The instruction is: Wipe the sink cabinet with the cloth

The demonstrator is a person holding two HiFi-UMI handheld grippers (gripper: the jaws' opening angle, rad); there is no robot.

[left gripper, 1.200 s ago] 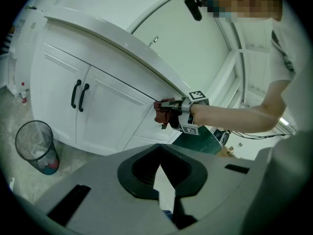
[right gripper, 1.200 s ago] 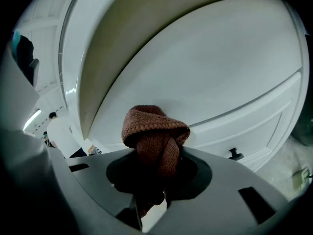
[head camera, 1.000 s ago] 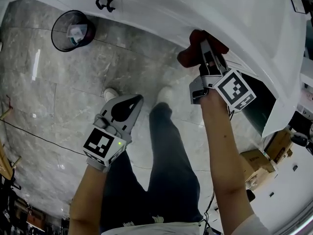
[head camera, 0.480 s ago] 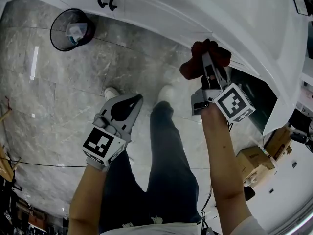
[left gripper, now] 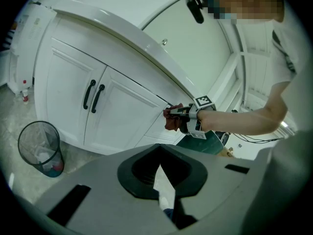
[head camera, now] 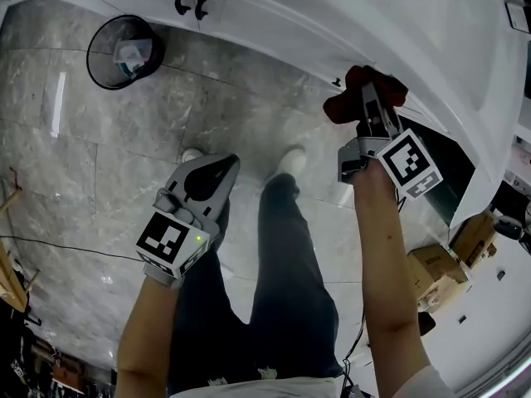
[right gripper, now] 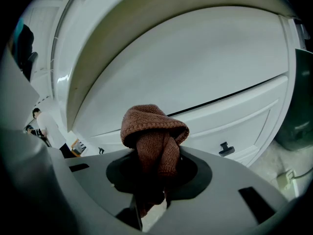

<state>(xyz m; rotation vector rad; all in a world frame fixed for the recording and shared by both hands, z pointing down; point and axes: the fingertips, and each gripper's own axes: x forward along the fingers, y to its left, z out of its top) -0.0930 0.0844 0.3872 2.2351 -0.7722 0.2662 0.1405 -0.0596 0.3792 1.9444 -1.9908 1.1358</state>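
A reddish-brown cloth (head camera: 353,104) is bunched against the white sink cabinet (head camera: 274,19), just under the rim of its top. My right gripper (head camera: 370,98) is shut on it. In the right gripper view the cloth (right gripper: 154,131) bulges out from between the jaws, close to a drawer front (right gripper: 205,82). My left gripper (head camera: 217,169) hangs low over the floor, away from the cabinet, jaws together and holding nothing. From the left gripper view the cloth (left gripper: 172,119) and the right gripper (left gripper: 182,112) show against the cabinet (left gripper: 122,116), right of its two black door handles (left gripper: 93,96).
A black wire bin (head camera: 124,52) stands on the marble floor by the cabinet's left end. A dark green panel (head camera: 440,168) and cardboard boxes (head camera: 452,259) lie at the right. A small black knob (right gripper: 225,148) sits on the drawer below the cloth. The person's legs (head camera: 286,247) stand below me.
The right gripper has slid the cloth a little to the right along the cabinet front. The left gripper has stayed almost where it was.
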